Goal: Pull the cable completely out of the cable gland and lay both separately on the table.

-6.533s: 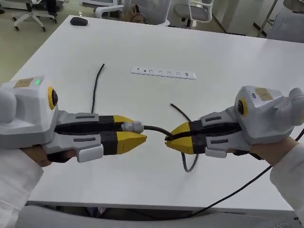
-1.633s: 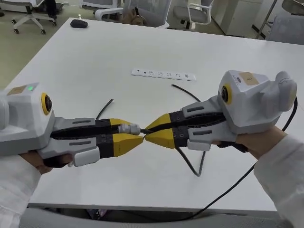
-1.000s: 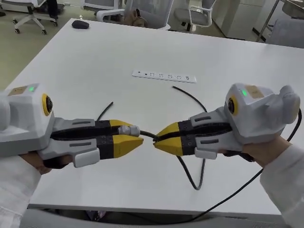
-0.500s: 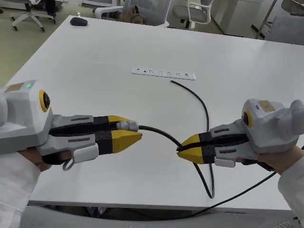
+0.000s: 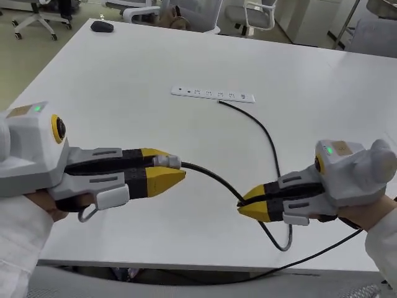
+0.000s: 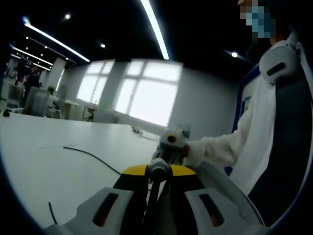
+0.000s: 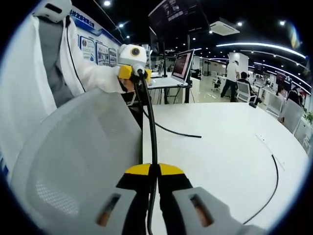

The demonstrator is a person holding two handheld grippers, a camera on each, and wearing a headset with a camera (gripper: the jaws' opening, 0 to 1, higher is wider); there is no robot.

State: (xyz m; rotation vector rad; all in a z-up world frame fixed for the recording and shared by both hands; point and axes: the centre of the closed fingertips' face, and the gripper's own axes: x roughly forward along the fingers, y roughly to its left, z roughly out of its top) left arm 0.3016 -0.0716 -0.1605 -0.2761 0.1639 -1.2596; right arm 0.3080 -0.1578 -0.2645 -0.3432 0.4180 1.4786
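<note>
Jaws of left gripper (image 5: 175,167) pinch small grey plastic gland (image 5: 169,163); its thin black cable (image 5: 208,173) runs rightward, clamped by right gripper (image 5: 242,203).

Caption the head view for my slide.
Left gripper holds the cable gland; right gripper grips the black cable stretched between them above the table.
</note>
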